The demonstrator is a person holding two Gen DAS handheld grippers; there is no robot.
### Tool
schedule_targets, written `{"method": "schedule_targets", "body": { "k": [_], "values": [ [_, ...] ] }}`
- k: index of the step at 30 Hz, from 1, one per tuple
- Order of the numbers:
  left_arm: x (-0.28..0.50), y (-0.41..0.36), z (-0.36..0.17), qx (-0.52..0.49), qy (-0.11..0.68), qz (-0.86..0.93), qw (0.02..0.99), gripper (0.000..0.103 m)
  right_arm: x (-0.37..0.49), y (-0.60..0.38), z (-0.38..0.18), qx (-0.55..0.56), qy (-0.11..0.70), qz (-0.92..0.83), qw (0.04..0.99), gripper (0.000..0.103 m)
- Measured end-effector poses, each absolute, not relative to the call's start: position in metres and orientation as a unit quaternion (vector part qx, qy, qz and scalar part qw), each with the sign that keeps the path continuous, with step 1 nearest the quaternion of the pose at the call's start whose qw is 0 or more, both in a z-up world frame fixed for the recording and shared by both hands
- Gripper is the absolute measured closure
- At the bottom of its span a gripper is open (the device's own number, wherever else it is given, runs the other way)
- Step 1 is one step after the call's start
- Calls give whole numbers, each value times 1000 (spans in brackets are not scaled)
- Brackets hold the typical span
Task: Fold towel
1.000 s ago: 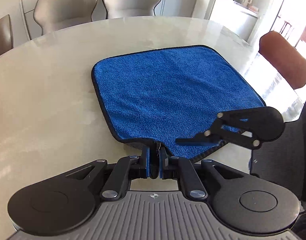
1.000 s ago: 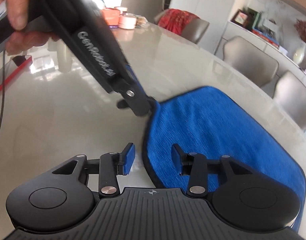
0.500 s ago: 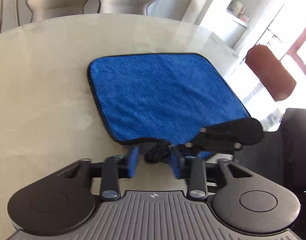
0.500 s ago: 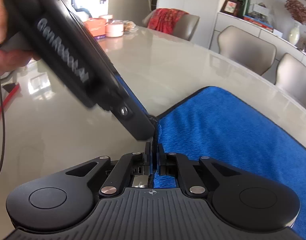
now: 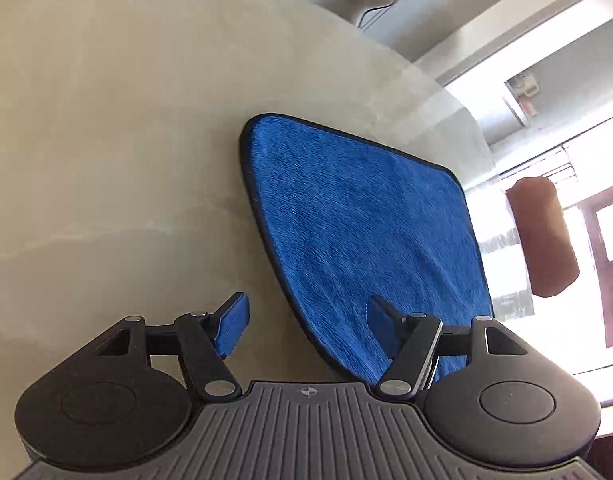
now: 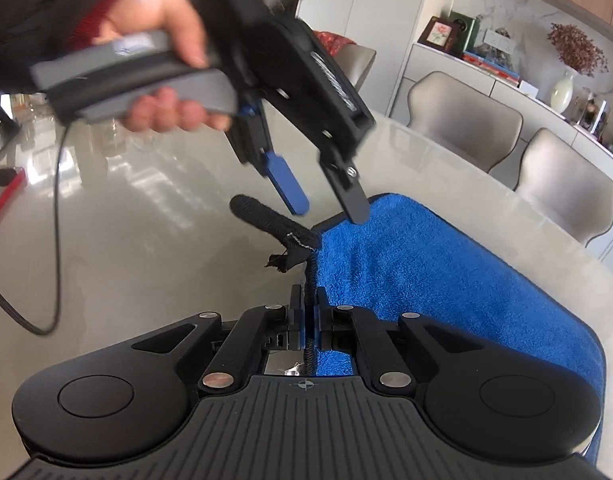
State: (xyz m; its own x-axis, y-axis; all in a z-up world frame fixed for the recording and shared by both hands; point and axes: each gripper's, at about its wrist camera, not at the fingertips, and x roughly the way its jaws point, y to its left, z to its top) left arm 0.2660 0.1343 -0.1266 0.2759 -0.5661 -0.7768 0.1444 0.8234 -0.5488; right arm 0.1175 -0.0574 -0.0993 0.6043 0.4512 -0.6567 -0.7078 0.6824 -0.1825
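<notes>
Blue towel [image 5: 366,232] lies flat on the pale tabletop [image 5: 106,160]. Right gripper [image 6: 306,312] — jaws clamped on the towel's black-trimmed near corner, the hem running up between the pads, the hanging loop [image 6: 266,220] sticking out beyond them. Left gripper [image 5: 310,324] — jaws opening, nothing gripped; the towel's edge lies below the gap, nearer its right finger. In the right wrist view it hovers over that corner, held by a hand [image 6: 162,60].

I count one blue towel [image 6: 426,272] on one worktop [image 6: 146,240]. I hold two grippers, left [image 6: 326,204] and right [image 6: 306,308], each with two fingers. Two grey chairs [image 6: 462,116] stand behind, and one vase [image 6: 562,90].
</notes>
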Motion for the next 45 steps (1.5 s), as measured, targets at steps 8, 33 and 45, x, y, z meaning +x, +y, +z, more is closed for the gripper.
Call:
{"method": "schedule_targets", "body": {
  "k": [8, 33, 45],
  "values": [
    [291, 120, -129, -206, 554, -207, 780, 53, 124, -64, -100, -214, 293, 346, 865, 98],
    [325, -33, -49, -72, 485, -291, 821, 100, 136, -159, -81, -15, 294, 274, 915, 98],
    [333, -186, -68, -12, 485, -350, 802, 100, 129, -266, -88, 77, 306, 173, 933, 97]
  ]
}}
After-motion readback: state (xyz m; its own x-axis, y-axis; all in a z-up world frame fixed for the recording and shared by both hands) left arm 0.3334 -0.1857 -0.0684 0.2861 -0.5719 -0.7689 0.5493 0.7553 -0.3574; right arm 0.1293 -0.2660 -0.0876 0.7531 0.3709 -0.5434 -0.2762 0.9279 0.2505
